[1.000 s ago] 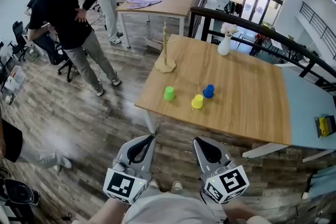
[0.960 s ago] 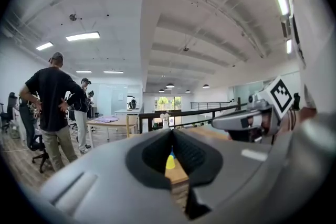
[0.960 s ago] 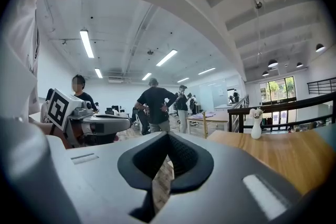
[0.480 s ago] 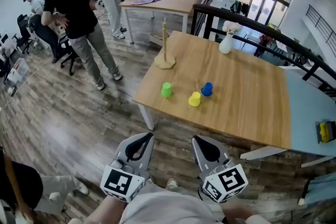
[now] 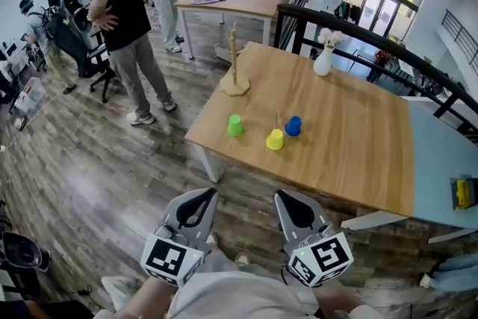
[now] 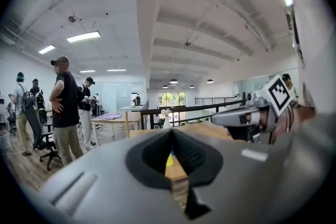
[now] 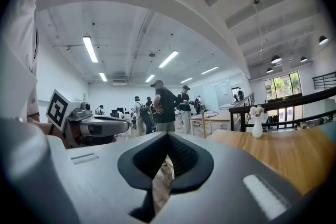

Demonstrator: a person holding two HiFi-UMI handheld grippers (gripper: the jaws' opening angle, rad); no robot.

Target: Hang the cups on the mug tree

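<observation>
Cups, green (image 5: 235, 125), yellow (image 5: 275, 140) and blue (image 5: 293, 126), stand together on the wooden table (image 5: 351, 160) near its front left edge, the blue just beside the yellow. The mug tree (image 5: 234, 75) stands at the far left corner, apart from them. I hold my left gripper (image 5: 207, 194) and right gripper (image 5: 281, 196) short of the table, both with jaws together and empty.

The head view looks steeply down from above, with the left tongs (image 5: 205, 194) and right tongs (image 5: 283, 196) close at its bottom edge and the desk (image 5: 336, 138) well ahead. Each gripper view sits low behind its own tongs, facing nearly level towards that desk. All three share the desk, its white vase (image 5: 323, 62) and a standing person in black (image 5: 123, 7).
</observation>
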